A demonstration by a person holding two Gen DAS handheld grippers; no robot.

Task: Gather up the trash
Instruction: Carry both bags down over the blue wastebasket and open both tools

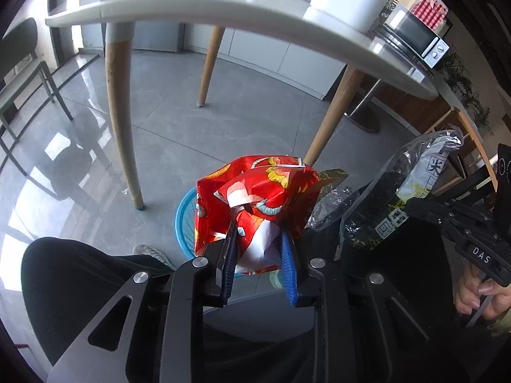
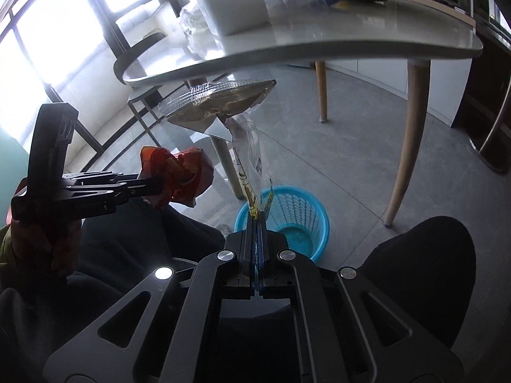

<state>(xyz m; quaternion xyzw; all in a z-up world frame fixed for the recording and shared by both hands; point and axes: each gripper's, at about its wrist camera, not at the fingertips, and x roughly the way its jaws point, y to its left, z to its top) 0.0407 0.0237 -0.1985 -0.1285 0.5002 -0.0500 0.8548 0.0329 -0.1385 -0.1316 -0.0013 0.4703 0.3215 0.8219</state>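
Two views: only the right shows the bin's (image 2: 298, 220) bare inside. Left gripper (image 1: 258, 245), tilted down, clamps a red wrapper (image 1: 255, 198) over the bin; right gripper (image 2: 256, 220) pinches a clear bag (image 2: 246, 146).

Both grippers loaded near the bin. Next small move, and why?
Probably lower the left gripper a little further, then open it. Its red wrapper hangs right over the blue bin. The right gripper, shut on the clear bag, sits nearer the rim, so it follows.

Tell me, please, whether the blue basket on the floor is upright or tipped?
Upright: the blue basket stands on the floor with its open mouth facing up.
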